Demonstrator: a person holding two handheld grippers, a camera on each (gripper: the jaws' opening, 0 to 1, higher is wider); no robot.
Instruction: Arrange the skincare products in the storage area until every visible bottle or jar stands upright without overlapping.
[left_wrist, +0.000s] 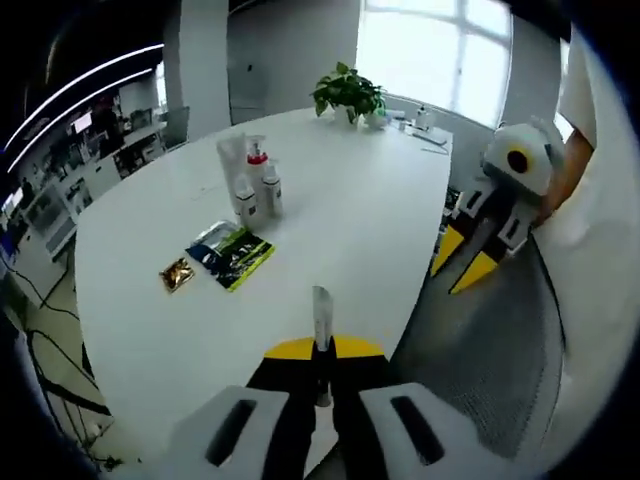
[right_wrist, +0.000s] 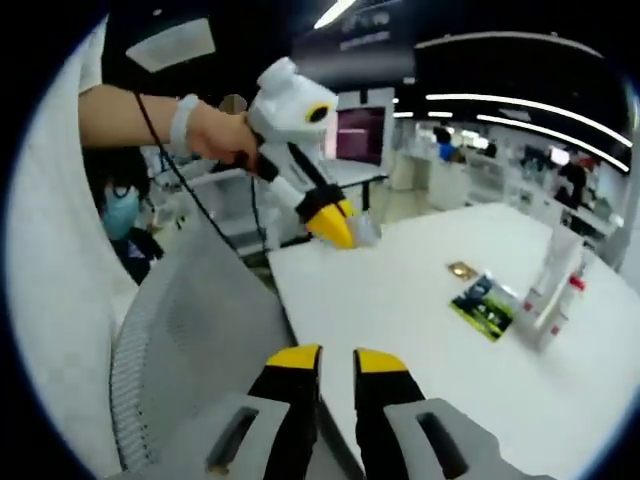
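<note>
Already the skincare bottles (left_wrist: 252, 182) stand upright in a tight cluster mid-counter (left_wrist: 340, 190), about four, though they blur together. Beside them lie two sachets: a small gold packet (left_wrist: 176, 273) and a green-black pouch (left_wrist: 232, 253). The left gripper (left_wrist: 320, 335) pinches a slim clear tube (left_wrist: 320, 315), not yet placed. The right gripper (right_wrist: 336, 362) hangs off the counter edge, fingers narrowly apart, empty.

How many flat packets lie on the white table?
2. A dark green-and-blue packet lies near the table's middle, in front of the upright bottles; a small gold packet lies just beside it. More could be hidden behind the bottles.
</note>
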